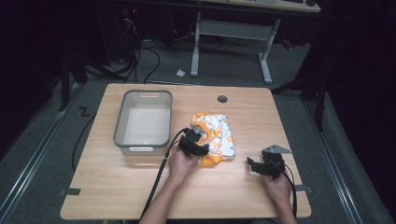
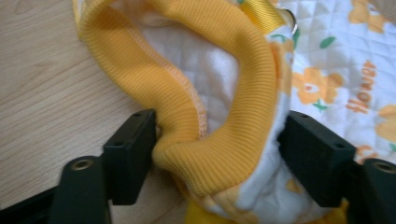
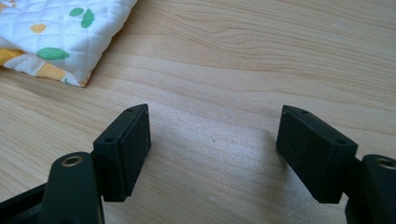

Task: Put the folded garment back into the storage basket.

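Observation:
A small quilted garment (image 1: 218, 134), white with orange flowers and orange ribbed trim, lies in the middle of the wooden table (image 1: 140, 186). My left gripper (image 1: 198, 141) sits at its near left edge. In the left gripper view that gripper (image 2: 217, 158) stands open, with the orange ribbed cuff (image 2: 252, 70) bunched between the jaws and touching both. The right gripper (image 1: 252, 164) rests to the right of the garment, apart from it. In its own view it (image 3: 215, 154) is open over bare wood, and a corner of the garment (image 3: 60, 37) lies ahead to the left.
A grey plastic bin (image 1: 120, 122) with nothing in it stands on the table left of the garment. A cable hole (image 1: 222, 99) is near the far edge. Bare wood lies in front of and to the right of the garment. Desk legs and cables are on the floor beyond.

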